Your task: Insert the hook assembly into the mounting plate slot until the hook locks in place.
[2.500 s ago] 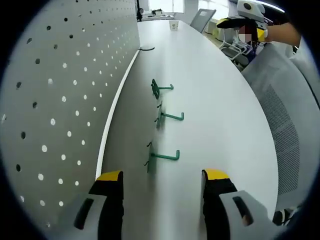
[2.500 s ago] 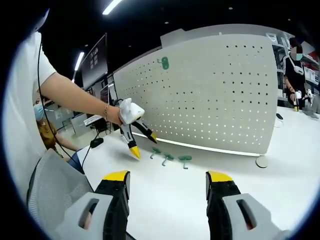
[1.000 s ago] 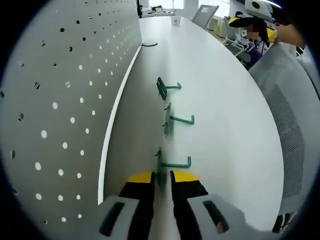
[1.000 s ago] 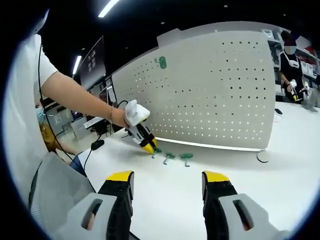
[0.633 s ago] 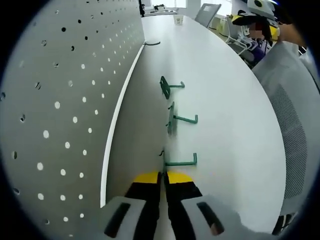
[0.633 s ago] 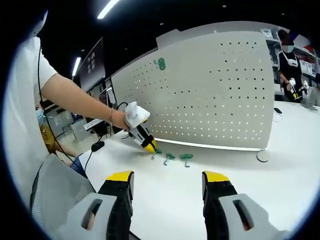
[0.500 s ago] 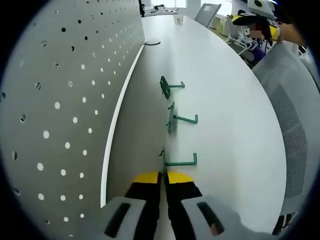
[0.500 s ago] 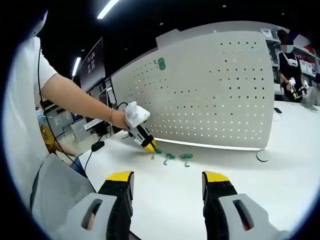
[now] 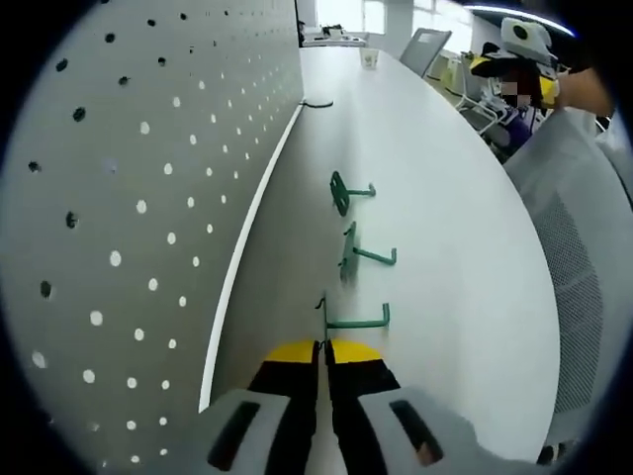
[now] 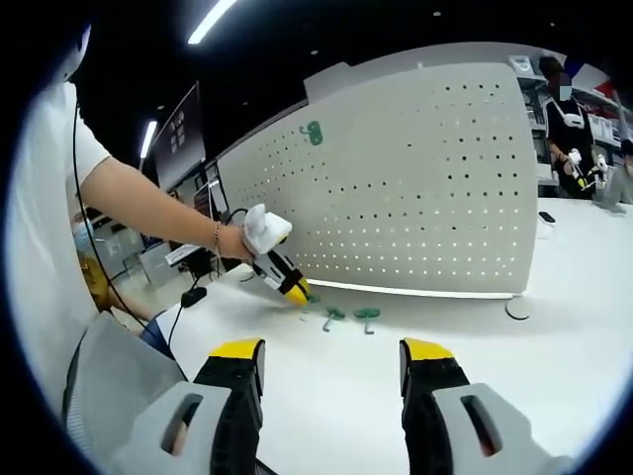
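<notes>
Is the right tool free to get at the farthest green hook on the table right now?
Probably yes. The right tool is open and holds nothing, with bare table between it and the farthest hook. The left tool is shut on the nearest hook, off to one side.

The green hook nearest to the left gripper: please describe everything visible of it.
The nearest green hook looks like thin green wire or plastic: a small upright backplate and a straight arm that ends in an upturned tip. The left gripper has its yellow-tipped jaws shut on the backplate. The hook is on the white table, beside the pegboard.
</notes>
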A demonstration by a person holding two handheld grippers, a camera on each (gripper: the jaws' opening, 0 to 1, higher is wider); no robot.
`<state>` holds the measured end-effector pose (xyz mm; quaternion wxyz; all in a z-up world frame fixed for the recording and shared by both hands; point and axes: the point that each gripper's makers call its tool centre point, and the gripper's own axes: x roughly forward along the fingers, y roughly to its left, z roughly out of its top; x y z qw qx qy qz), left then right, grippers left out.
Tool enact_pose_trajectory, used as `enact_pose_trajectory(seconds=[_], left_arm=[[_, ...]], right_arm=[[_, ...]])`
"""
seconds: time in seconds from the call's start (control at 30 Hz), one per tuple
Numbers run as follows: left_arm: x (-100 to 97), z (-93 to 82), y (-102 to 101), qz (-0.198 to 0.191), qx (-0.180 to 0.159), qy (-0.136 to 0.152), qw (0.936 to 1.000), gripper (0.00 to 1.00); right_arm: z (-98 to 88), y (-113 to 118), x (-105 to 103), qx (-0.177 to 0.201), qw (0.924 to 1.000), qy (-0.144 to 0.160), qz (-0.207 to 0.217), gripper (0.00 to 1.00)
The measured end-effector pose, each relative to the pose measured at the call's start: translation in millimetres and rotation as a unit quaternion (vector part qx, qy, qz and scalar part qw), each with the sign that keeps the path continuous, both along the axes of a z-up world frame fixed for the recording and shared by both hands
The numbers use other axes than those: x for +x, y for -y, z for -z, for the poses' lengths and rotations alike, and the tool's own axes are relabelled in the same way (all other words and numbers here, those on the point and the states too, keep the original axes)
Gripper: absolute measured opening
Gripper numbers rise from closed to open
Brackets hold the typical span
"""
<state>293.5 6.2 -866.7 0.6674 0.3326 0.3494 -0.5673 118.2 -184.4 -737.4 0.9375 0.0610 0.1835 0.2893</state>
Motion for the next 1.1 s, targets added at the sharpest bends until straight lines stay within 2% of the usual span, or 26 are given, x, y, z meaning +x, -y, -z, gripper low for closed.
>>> enact_pose_trajectory(seconds=[0.1,0.2,0.33,0.4,0.47,0.73,1.1], left_arm=[[2.0,-9.4,3.7,-0.011,-0.027,0.004,0.9996,0.03],[1.9,-16.2,3.2,-0.019,-0.037,0.008,0.9991,0.03],[3.2,-30.6,4.8,-0.033,-0.068,0.024,0.9968,0.03],[5.2,-36.1,5.2,-0.034,-0.078,0.043,0.9954,0.03],[3.0,-40.2,4.6,-0.042,-0.091,0.043,0.9940,0.03],[-2.3,-56.7,1.8,-0.053,-0.122,0.066,0.9889,0.03],[-13.6,-78.5,2.6,-0.051,-0.146,0.091,0.9837,0.03]], right_arm=[[-0.5,0.0,0.2,0.001,1.0000,0.001,0.001,0.53],[-0.5,-0.9,0.2,0.003,1.0000,0.001,0.001,0.53],[-1.5,-2.7,0.8,0.005,1.0000,0.003,-0.001,0.53],[-2.2,-3.5,1.4,0.008,1.0000,0.004,0.000,0.53],[-2.5,-4.3,1.9,0.010,0.9999,0.004,0.000,0.53],[-6.1,-6.7,1.8,0.015,0.9998,0.010,-0.002,0.53],[-7.2,-6.4,-0.9,0.021,0.9997,0.013,0.000,0.53]])
